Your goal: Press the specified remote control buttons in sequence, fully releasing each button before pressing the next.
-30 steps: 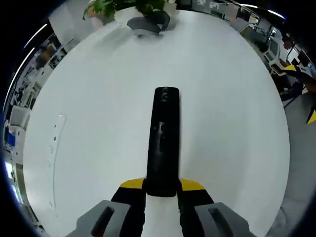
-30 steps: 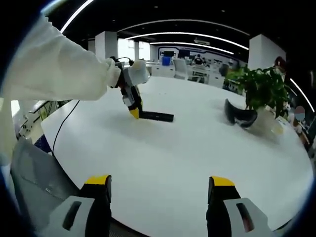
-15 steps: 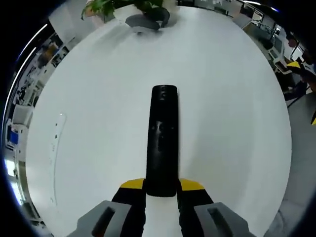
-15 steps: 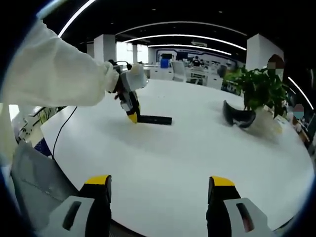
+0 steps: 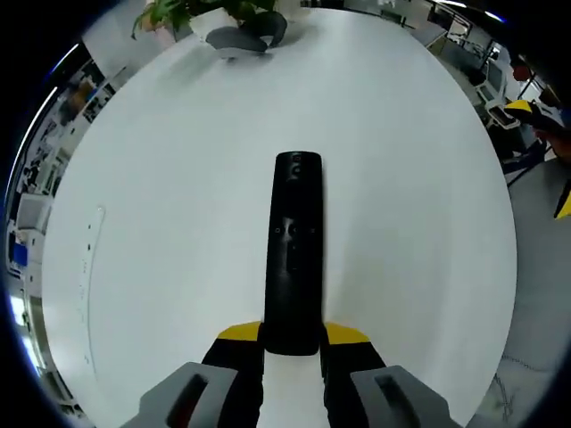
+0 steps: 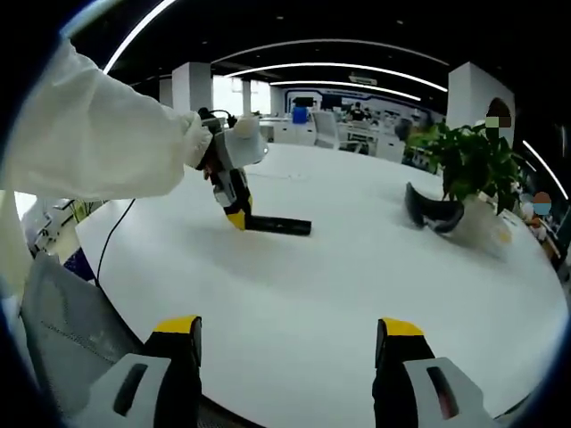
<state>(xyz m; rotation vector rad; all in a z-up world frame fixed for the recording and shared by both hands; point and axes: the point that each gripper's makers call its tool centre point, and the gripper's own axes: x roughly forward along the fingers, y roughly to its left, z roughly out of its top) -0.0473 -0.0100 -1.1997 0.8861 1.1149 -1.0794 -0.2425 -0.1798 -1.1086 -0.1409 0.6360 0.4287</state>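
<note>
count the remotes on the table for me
1. The black remote lies on the white table, its near end between the left gripper's jaws; the right gripper view shows the same one.

The left gripper point(image 6: 235, 217) is gripping the remote control point(image 6: 277, 225) on the white table point(image 6: 357, 276), left of the potted plant point(image 6: 473, 165).

remote point(image 5: 293, 254) on table point(image 5: 169, 178), plant point(image 6: 473, 160) at far edge

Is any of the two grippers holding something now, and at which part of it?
The left gripper holds the black remote control by its near end, between its yellow-tipped jaws. The right gripper is open and holds nothing.
</note>
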